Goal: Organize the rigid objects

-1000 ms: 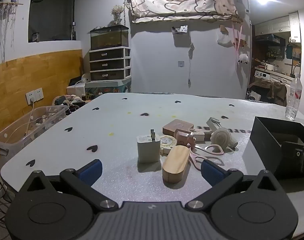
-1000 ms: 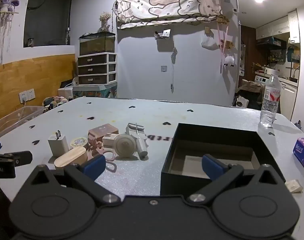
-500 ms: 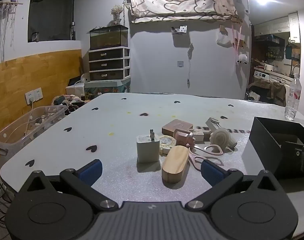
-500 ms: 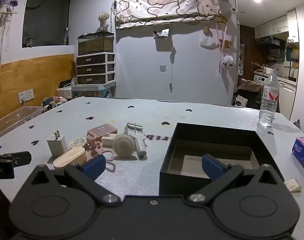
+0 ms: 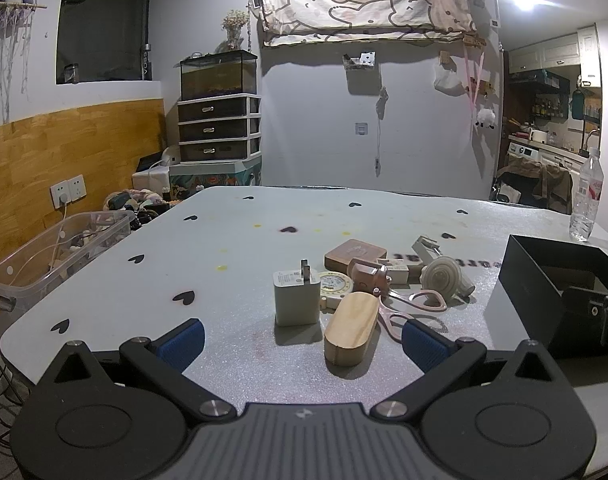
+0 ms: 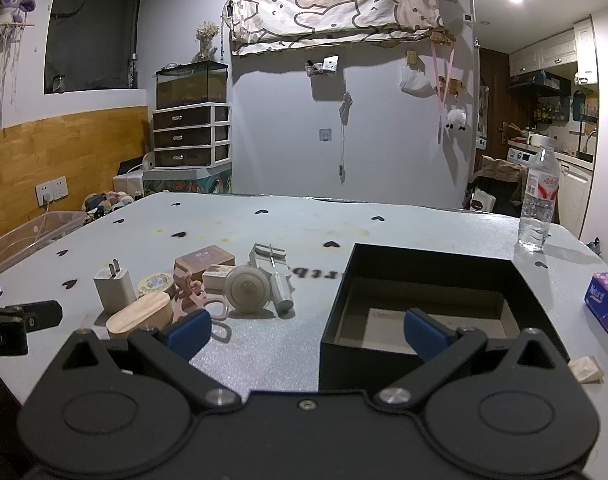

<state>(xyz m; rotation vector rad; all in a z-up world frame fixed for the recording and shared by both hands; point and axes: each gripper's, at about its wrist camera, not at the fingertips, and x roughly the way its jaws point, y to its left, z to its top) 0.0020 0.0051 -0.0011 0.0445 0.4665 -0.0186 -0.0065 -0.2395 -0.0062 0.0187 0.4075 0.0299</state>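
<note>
Contents, grey foam-topped tabletop [image 5: 231, 280] w/ black heart marks: cluster of small rigid items near centre, open black rectangular box [image 6: 424, 292] just to its right, appears empty.

- White cube-shaped wall charger [image 5: 296, 298], prongs up. Light, stiff, smooth sides; take across flat faces.
- Oval pale wooden case [image 5: 352, 330], lying flat, touching charger's right. Rigid, prob. light; grip across narrow width.
- Pink-handled scissors [image 5: 414, 304], flat, partly under other items; thin, awkward to lift, take by handles.
- Round cream tape measure [image 5: 336, 284], brown square box [image 5: 354, 252], beige round reel-like item [image 6: 247, 290], silver metal cylinder [image 6: 281, 294]: all hard; cylinder may roll.

Left claw [image 5: 299, 340]: wide open, holds nothing, hovers just short of charger and wooden case. Right claw [image 6: 306, 330]: wide open, holds nothing, near box's front-left corner.

Off-task: clear plastic water bottle [image 6: 540, 200], far right.
</note>
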